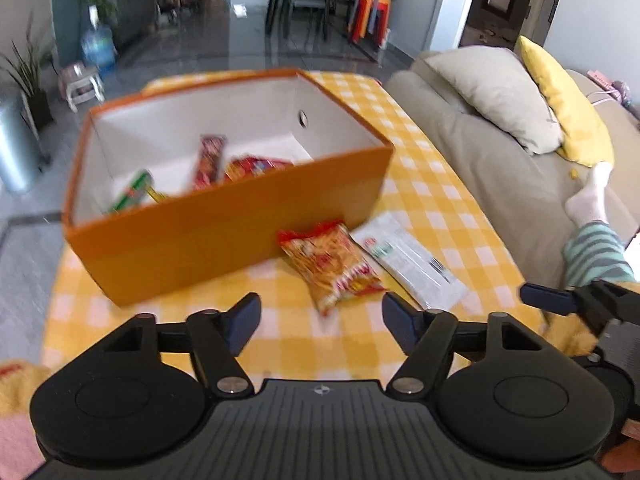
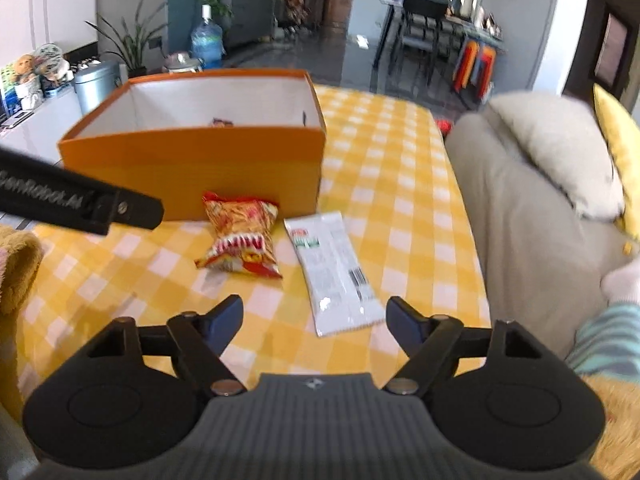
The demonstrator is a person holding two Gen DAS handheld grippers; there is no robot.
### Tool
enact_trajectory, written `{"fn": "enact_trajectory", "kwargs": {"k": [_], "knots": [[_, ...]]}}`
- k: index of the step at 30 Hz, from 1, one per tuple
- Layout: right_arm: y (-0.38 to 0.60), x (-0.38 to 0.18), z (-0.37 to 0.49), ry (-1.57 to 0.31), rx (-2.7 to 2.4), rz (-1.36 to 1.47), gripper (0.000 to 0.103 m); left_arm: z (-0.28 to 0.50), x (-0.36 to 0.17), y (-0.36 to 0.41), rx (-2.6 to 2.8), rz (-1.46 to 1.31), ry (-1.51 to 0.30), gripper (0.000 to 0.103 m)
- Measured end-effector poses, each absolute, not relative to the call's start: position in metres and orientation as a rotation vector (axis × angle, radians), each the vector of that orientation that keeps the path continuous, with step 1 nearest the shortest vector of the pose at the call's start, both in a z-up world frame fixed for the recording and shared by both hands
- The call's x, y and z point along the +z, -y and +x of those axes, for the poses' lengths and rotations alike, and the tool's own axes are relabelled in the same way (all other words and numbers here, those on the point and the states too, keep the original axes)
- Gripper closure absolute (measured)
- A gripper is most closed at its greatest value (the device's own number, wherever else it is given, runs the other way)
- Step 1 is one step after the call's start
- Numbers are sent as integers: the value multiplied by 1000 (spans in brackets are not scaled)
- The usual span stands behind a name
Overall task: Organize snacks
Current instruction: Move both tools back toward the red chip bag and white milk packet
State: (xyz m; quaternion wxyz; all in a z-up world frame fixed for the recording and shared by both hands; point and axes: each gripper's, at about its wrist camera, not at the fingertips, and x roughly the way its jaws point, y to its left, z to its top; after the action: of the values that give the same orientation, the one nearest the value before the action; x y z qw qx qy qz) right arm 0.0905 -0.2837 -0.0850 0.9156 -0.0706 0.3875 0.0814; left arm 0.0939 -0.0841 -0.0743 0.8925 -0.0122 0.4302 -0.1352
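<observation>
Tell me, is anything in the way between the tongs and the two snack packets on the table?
Nothing visible. The left tongs face the red-orange snack bag and the right tongs face the white packet, with only checkered tablecloth between. Both tongs are open and empty. The orange box stands just behind the snacks.

Daylight, bright and even. Glare on the glossy dark floor (image 1: 224, 40) behind. Soft shadow under the red snack packet (image 2: 240, 240). Motion blur smears both views, worst on the orange box (image 1: 224, 236). Fisheye bending and dark corners at edges.
</observation>
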Motion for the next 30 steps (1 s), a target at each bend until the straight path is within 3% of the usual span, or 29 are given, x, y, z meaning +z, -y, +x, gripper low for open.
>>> {"fn": "enact_trajectory", "kwargs": {"k": [15, 30], "knots": [[292, -121, 140, -846, 193, -82, 35, 125, -103, 96, -323, -77, -954, 22], [308, -154, 189, -900, 211, -104, 27, 166, -126, 106, -231, -180, -1027, 19]]}}
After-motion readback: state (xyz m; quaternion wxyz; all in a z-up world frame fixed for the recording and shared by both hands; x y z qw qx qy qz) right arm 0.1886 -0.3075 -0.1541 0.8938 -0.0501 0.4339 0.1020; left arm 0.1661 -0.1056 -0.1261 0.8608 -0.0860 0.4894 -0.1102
